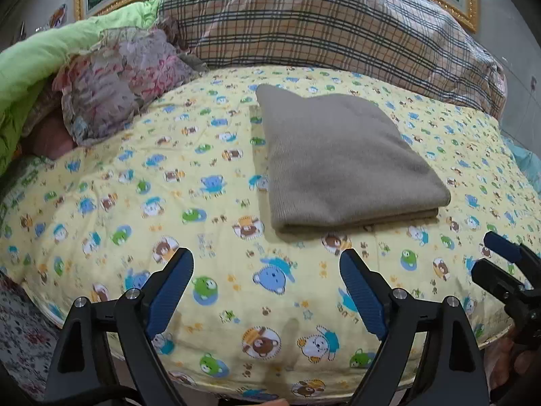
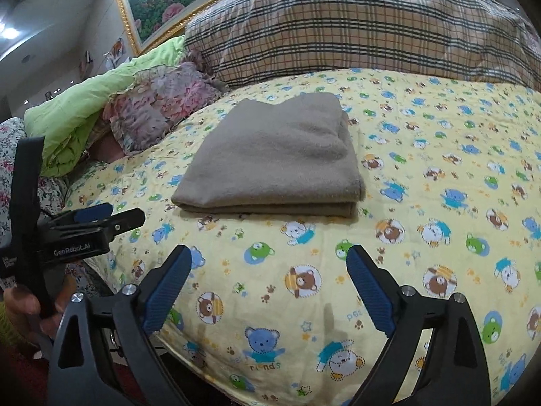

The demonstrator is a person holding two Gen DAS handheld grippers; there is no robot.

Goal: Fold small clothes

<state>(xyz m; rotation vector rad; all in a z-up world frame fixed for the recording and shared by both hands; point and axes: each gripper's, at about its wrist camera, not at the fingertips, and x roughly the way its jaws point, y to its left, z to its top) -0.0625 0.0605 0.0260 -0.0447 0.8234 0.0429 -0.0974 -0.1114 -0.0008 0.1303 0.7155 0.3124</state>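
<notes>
Now, folded garment: a grey-brown knitted garment [image 1: 341, 165] lies folded into a flat, layered rectangle on the bed, ahead of both hand-held grippers and apart from them; its folded edge faces them.
Garment seen from the right wrist: it [image 2: 274, 162] sits ahead and a little to the left of the right hand-held gripper's fingers, with two layers showing along the near edge.
Bed cover: a yellow quilt [image 1: 142, 209] printed with cartoon bears carries the garment and fills the space under and ahead of both hand-held grippers.
Left hand-held gripper: [image 1: 267, 270] its blue-padded fingers stand wide apart above bare quilt, nothing between them, short of the garment's near edge.
Right hand-held gripper: [image 2: 268, 267] wide, with only quilt between the fingers; no earlier view is given to show a change.
Each seen by the other: the right hand-held gripper [image 1: 500, 257] shows at the right edge of the left wrist view; the left one [image 2: 104, 218] shows at the left edge of the right wrist view, a hand [image 2: 23, 308] below it.
Beyond the garment: a plaid pillow [image 1: 321, 23], with a floral ruffled cloth [image 1: 125, 77] and a green blanket [image 1: 44, 57] to the far left.
Wall: a gold-framed flower painting [image 2: 152, 6] behind the pillow.
</notes>
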